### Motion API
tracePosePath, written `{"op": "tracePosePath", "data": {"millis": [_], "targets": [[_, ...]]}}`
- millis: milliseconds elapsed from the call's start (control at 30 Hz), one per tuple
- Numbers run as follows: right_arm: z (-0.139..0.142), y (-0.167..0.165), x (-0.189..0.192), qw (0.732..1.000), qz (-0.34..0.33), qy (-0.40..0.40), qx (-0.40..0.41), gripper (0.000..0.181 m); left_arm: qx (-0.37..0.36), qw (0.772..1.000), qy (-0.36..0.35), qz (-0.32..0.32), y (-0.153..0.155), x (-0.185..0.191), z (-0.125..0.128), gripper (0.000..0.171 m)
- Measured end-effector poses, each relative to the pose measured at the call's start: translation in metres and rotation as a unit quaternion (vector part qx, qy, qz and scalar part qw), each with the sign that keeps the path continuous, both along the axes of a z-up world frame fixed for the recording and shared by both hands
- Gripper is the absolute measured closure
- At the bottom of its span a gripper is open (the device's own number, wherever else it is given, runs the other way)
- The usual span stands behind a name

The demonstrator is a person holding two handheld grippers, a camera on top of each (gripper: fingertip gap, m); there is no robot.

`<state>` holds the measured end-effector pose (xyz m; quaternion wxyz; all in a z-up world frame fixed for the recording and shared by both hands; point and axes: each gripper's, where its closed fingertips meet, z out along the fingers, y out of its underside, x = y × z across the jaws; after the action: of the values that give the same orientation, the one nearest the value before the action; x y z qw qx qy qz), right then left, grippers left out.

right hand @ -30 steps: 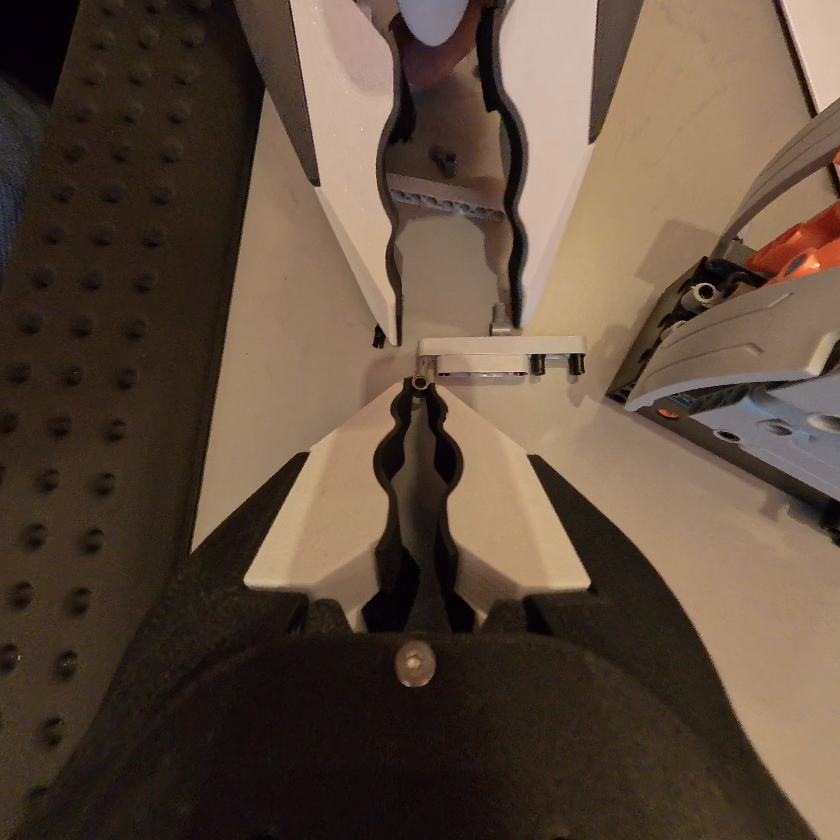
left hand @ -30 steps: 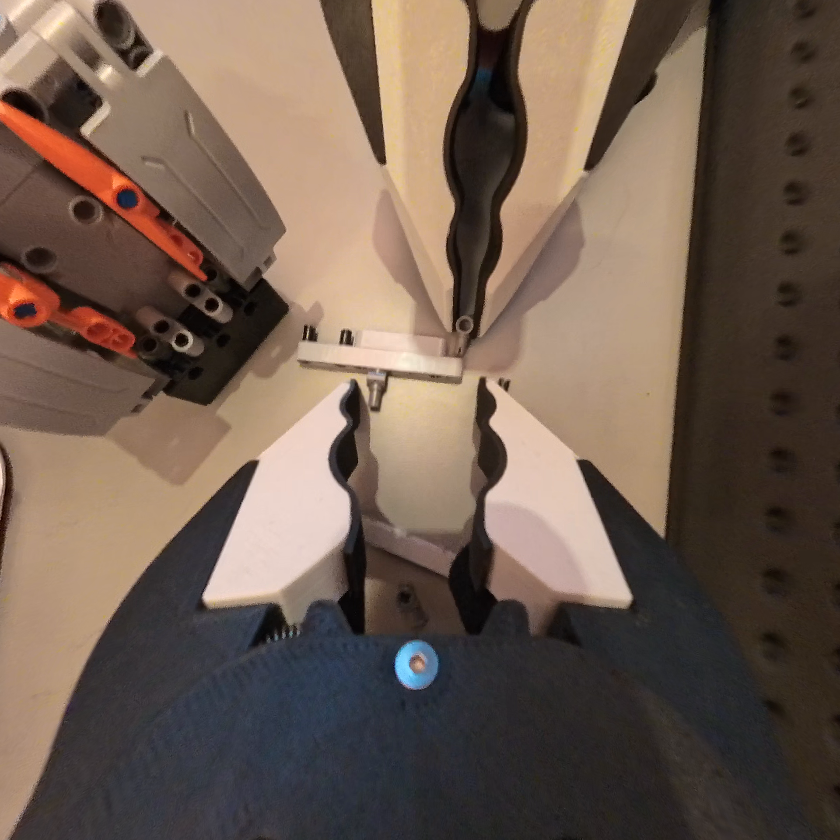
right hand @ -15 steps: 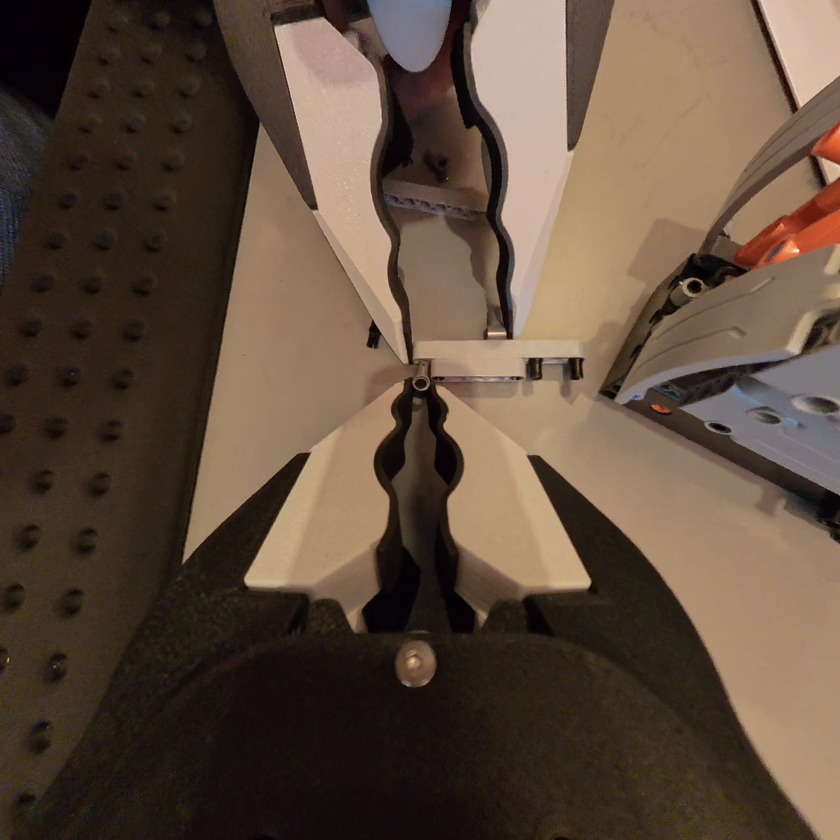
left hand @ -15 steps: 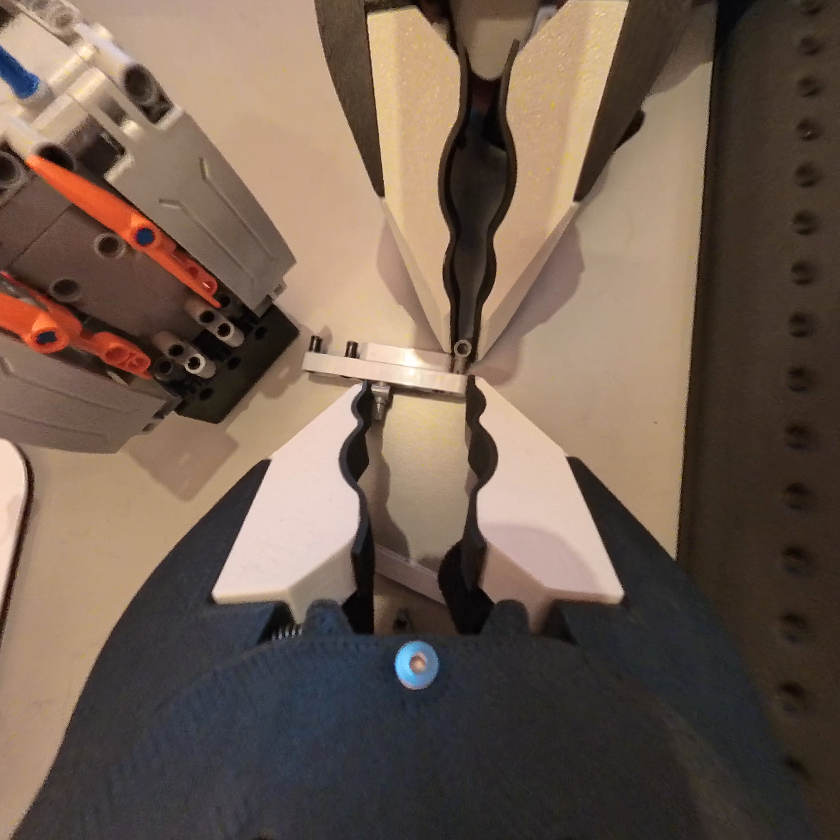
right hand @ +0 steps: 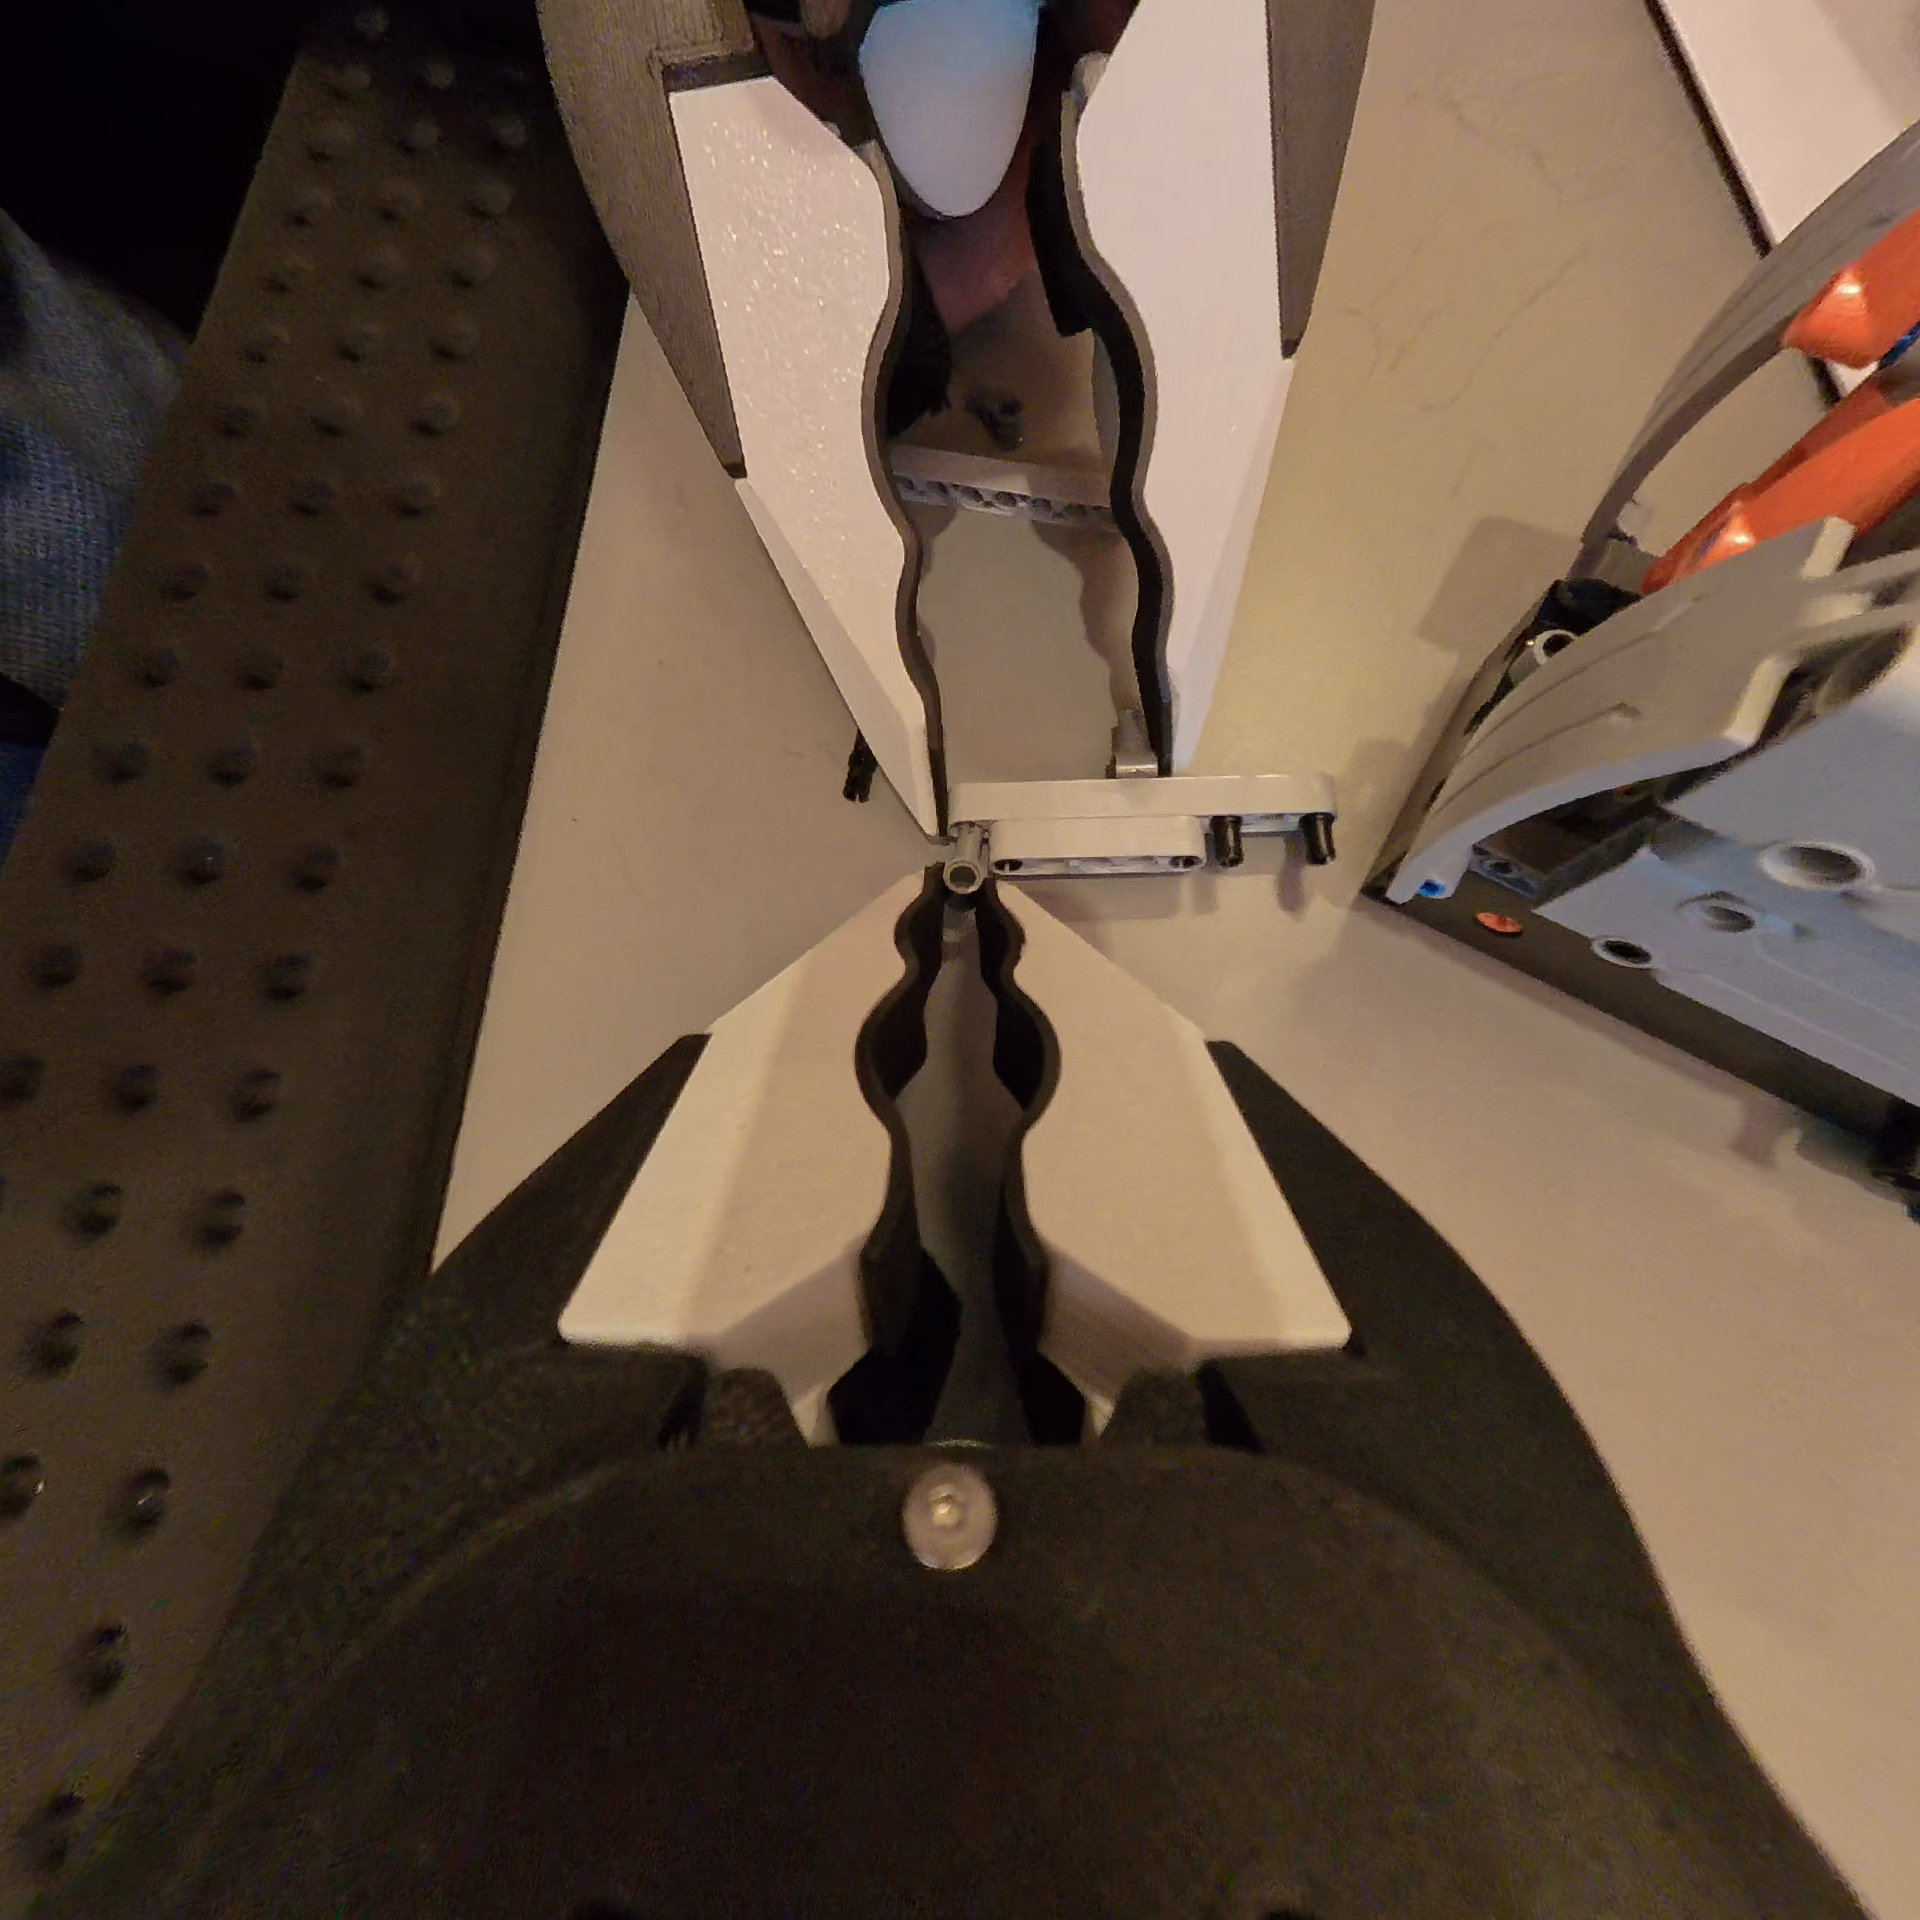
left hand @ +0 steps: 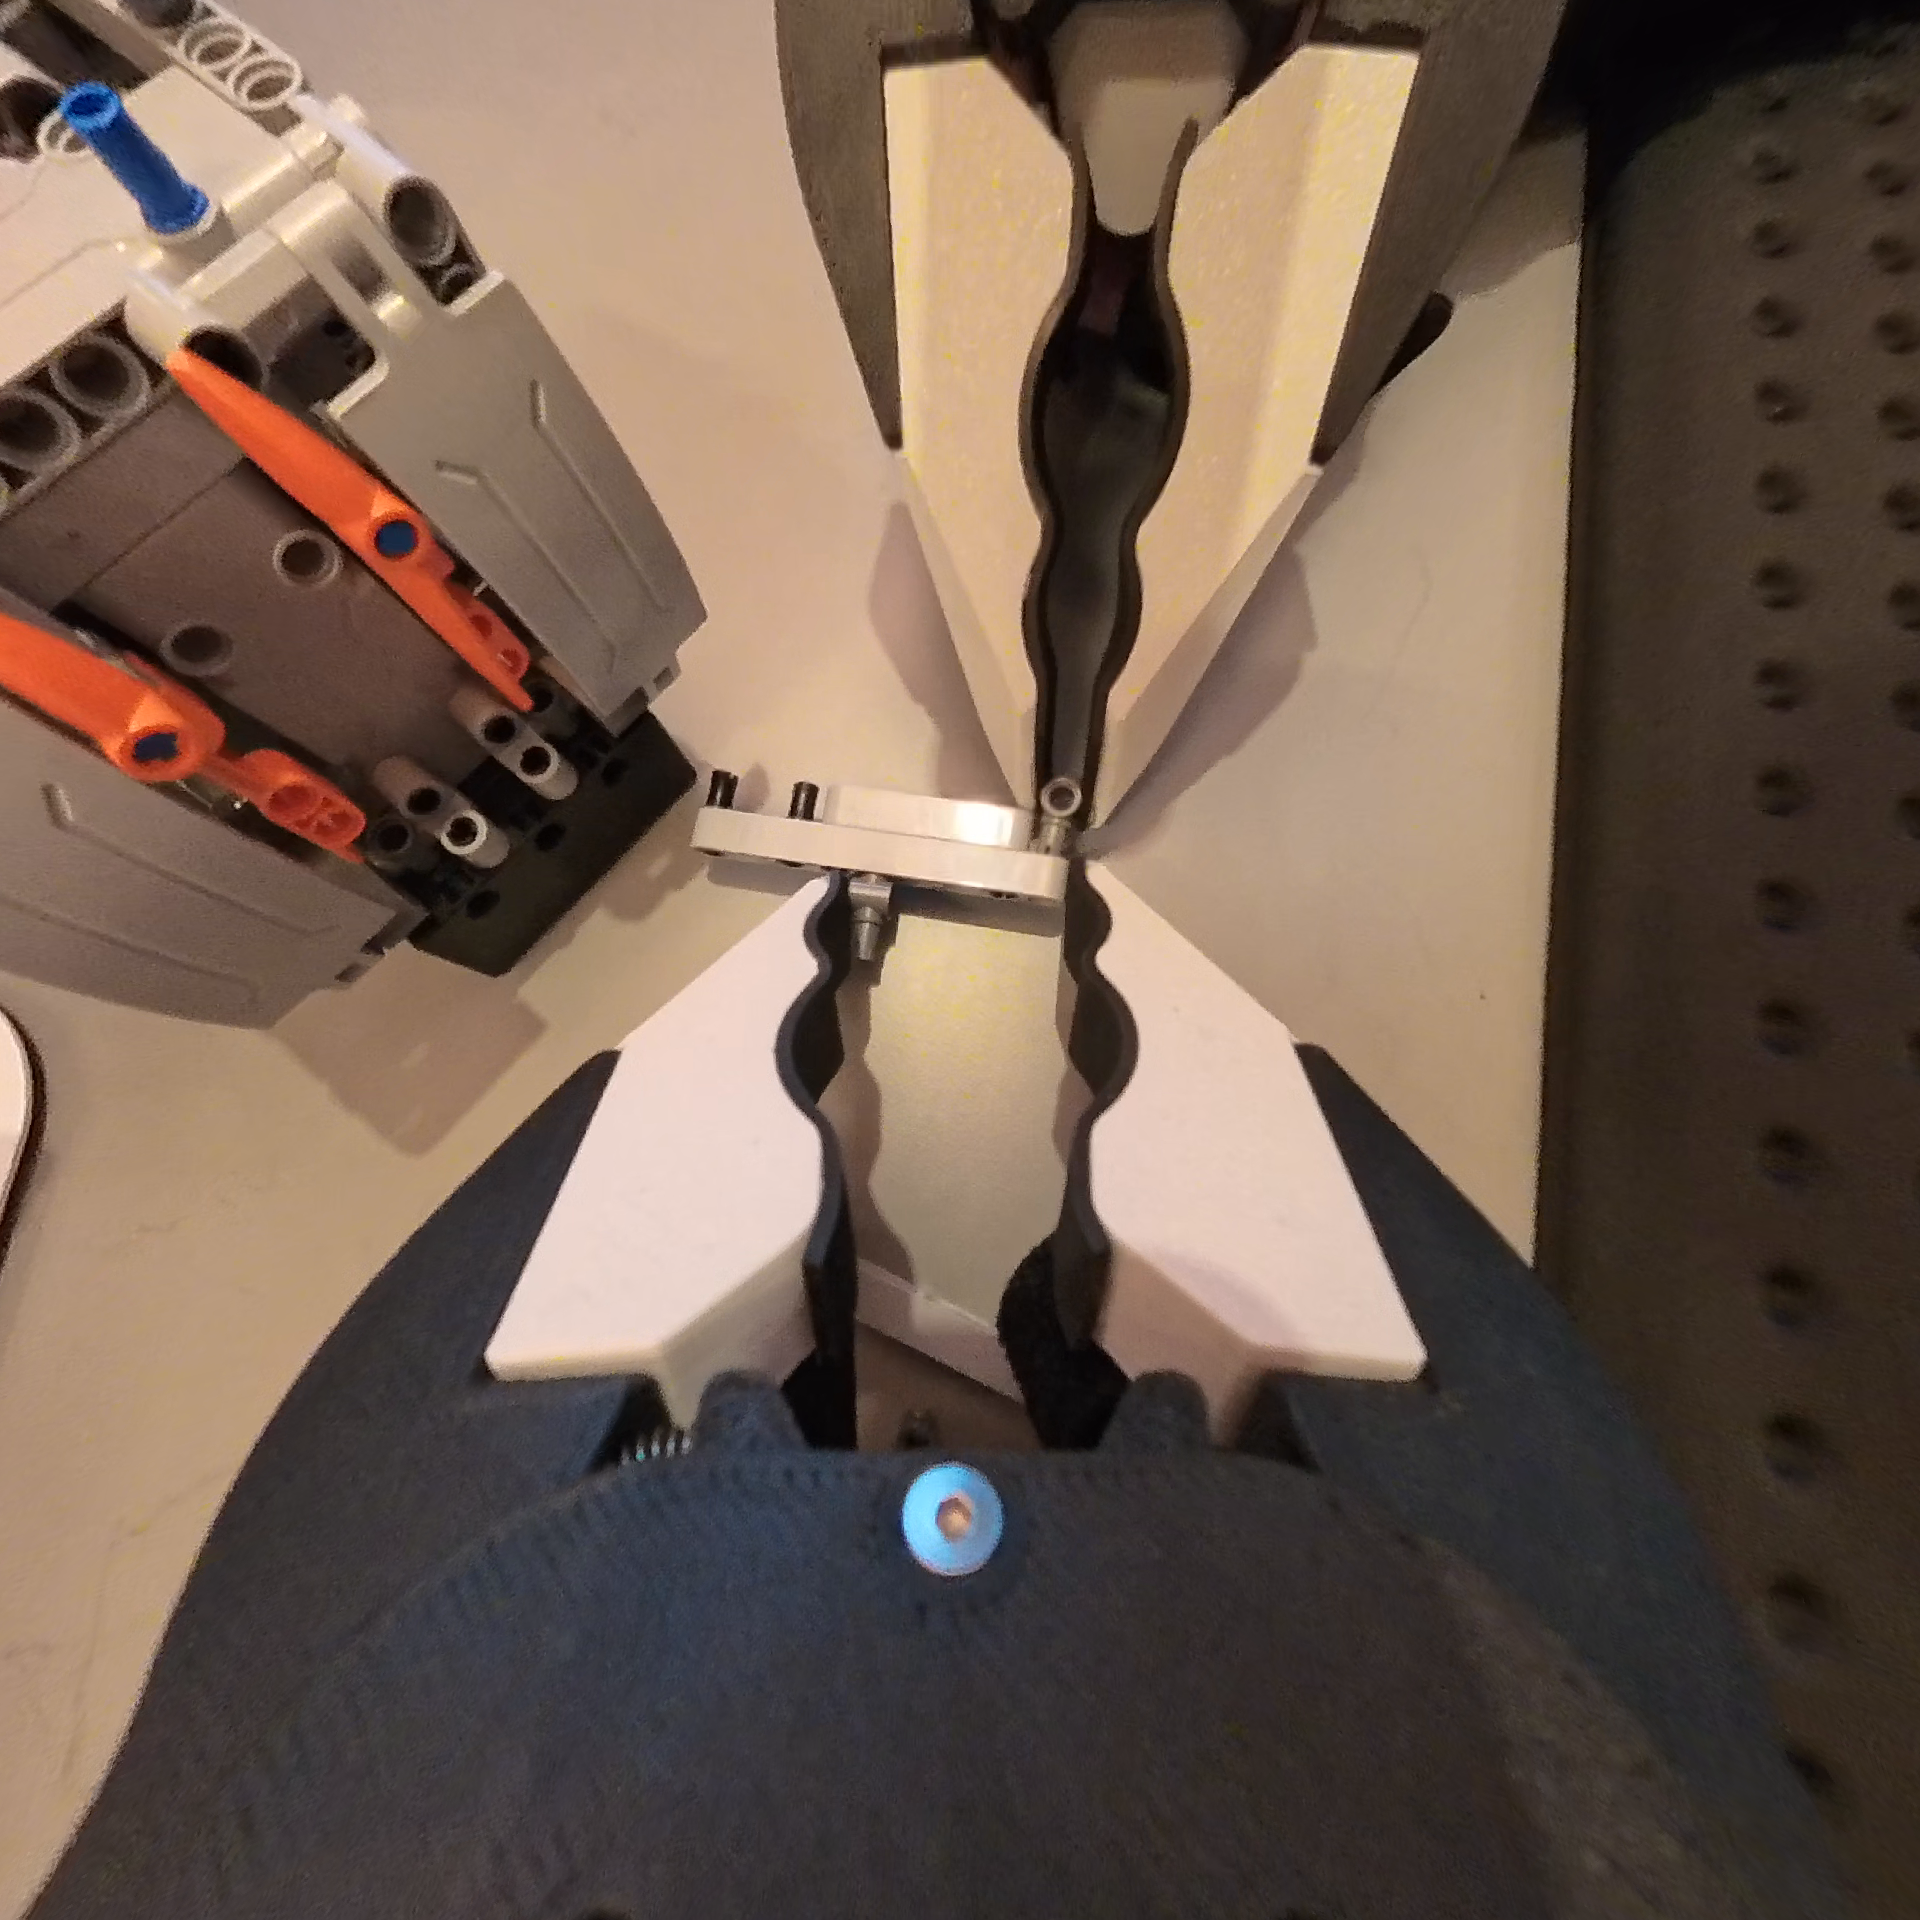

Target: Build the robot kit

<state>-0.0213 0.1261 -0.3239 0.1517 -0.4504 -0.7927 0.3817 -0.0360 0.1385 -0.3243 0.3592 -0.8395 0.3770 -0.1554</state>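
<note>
A light grey beam assembly point(left hand: 883, 831) with two black pins lies on the cream table, also in the right wrist view point(right hand: 1132, 805). My left gripper point(left hand: 954, 896) is open, its fingertips against the beam's near edge. A short grey peg point(left hand: 871, 927) under the beam sits just inside its left finger. My right gripper point(right hand: 966, 906) comes from the opposite side and is shut on a small grey pin point(right hand: 966, 868) at the beam's end. It shows in the left wrist view point(left hand: 1060, 821), and the left gripper shows in the right wrist view point(right hand: 1044, 790).
A grey, black and orange brick model point(left hand: 364, 623) stands close beside the beam, also in the right wrist view point(right hand: 1714, 779). A dark studded mat point(left hand: 1766, 935) borders the table. A loose grey beam point(right hand: 997, 488) lies behind the left gripper. A small black pin point(right hand: 857, 774) lies nearby. My two grippers' fingertips are within a few centimetres of each other.
My left gripper has moved forward until its tips meet the beam, and its jaws have narrowed. The right gripper has stayed shut on the pin at the beam's end.
</note>
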Motion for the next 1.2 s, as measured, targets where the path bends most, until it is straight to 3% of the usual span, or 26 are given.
{"op": "tracePosePath", "data": {"millis": [400,1200], "targets": [[-0.0036,-0.0004,-0.0017,1.0,-0.004,0.0,0.009,0.178,-0.001,1.0,0.0,0.016,0.003,-0.0017,-0.005,0.133],[-0.0055,-0.0024,0.0024,0.995,0.088,0.005,0.038,0.178,0.006,1.0,-0.006,-0.014,0.0029,0.003,-0.0059,0.133]]}}
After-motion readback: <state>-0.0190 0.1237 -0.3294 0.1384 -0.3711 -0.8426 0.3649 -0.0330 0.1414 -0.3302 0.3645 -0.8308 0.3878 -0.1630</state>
